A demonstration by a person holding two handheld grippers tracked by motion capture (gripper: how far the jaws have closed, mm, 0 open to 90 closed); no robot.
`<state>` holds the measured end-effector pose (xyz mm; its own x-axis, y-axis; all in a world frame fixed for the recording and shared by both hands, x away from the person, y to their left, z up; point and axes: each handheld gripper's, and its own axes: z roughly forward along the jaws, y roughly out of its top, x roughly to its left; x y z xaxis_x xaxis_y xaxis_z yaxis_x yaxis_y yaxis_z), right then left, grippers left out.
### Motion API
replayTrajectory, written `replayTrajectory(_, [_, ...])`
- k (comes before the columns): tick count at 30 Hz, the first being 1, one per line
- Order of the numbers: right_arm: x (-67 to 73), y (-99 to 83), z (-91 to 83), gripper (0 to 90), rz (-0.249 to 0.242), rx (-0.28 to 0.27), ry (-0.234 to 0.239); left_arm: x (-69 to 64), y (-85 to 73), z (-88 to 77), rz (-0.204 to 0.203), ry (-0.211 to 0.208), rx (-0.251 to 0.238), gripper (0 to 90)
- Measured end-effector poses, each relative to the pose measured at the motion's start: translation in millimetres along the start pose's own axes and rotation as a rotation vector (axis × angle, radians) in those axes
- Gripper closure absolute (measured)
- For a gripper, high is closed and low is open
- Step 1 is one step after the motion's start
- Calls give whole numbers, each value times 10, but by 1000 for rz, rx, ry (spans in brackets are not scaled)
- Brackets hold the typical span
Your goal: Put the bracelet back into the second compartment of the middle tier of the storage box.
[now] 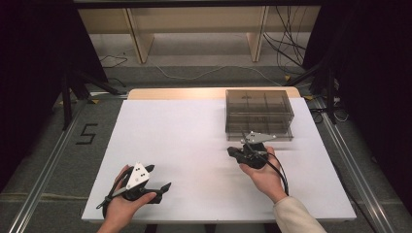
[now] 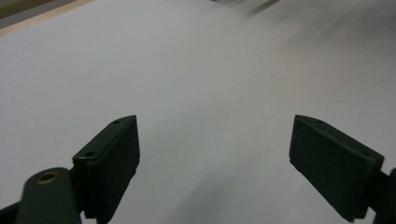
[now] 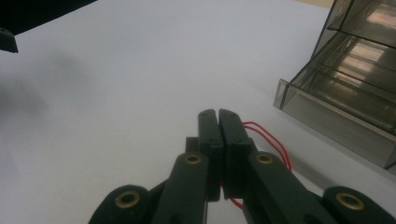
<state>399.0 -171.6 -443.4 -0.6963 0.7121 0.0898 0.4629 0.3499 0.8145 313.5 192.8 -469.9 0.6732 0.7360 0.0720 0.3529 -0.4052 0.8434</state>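
Where shelving stands behind, white table bears a smoky box.

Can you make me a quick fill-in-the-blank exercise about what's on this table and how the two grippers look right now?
1. The left gripper has its jaws ____.
2. The right gripper is shut on a thin ____ loop.
3. The clear drawer box stands on the table's ____ side.

Missing words: open; red; right
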Motion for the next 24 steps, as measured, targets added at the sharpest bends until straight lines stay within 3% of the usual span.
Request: replayTrajectory(24, [-107,35,-149,892,29,-36,-31,-2,2,-5,-2,1,-4,160])
